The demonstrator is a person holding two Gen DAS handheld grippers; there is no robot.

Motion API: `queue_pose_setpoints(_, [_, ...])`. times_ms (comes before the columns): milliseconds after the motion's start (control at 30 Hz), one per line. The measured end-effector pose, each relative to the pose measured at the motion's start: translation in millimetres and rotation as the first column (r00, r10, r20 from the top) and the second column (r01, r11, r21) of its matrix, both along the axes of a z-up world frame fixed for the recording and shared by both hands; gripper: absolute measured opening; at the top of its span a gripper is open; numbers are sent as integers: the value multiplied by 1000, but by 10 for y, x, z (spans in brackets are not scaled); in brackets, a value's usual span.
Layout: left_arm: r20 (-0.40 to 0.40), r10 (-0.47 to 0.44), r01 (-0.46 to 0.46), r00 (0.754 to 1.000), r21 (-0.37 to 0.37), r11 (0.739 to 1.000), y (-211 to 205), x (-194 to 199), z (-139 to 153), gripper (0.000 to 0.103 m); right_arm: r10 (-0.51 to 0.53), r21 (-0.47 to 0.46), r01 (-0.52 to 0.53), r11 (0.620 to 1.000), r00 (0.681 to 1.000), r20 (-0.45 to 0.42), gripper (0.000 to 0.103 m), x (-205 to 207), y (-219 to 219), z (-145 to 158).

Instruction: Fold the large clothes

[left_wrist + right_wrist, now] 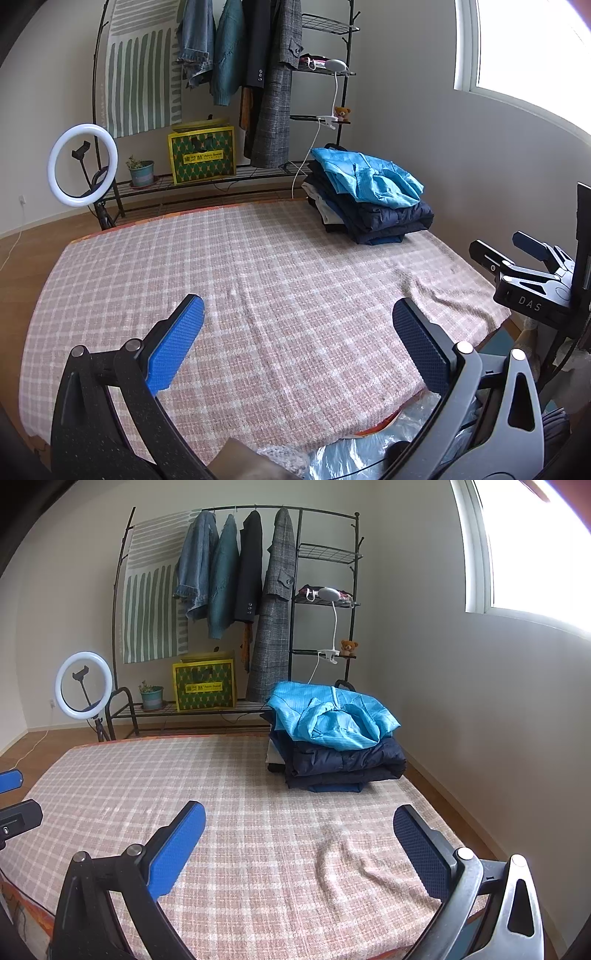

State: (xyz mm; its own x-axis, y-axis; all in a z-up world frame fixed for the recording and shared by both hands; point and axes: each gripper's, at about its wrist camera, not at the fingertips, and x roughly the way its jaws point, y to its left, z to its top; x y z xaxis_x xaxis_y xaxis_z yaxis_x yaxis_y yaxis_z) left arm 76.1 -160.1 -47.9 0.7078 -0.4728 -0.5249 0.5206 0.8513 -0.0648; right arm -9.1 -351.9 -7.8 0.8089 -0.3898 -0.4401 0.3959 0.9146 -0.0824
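Both claws hang wide and empty above the checked blanket [258,280] that covers the bed: the left claw [297,328] over the near middle, the right claw [299,830] just to its right, nearer the wall.

The clothes are in a stack [332,749] at the far right corner of the blanket, well apart from both claws. On top lies a light blue jacket [328,716], loosely folded, its hood or collar bunched in the middle. It looks thin, soft and a little slick, so it will likely slide off the pile easily and sag when lifted; pinching it at a shoulder or hem edge with each claw seems the safer hold. Under it is a dark padded jacket [347,760], probably bulkier and springy, and more dark pieces below.

The left wrist view shows the right claw's body at the right edge, and crinkled clear plastic [354,443] at the near edge of the bed. The right wrist view shows the whole top rail of the clothes rack [240,513] and a rumple in the blanket at near right.
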Motion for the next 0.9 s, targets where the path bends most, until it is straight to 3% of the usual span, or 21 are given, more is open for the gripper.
queue_pose_setpoints(900, [5, 6, -6, 1000, -4, 1000, -29, -36, -6, 103, 0, 21, 0, 1000, 1000, -4, 103, 18, 41, -20])
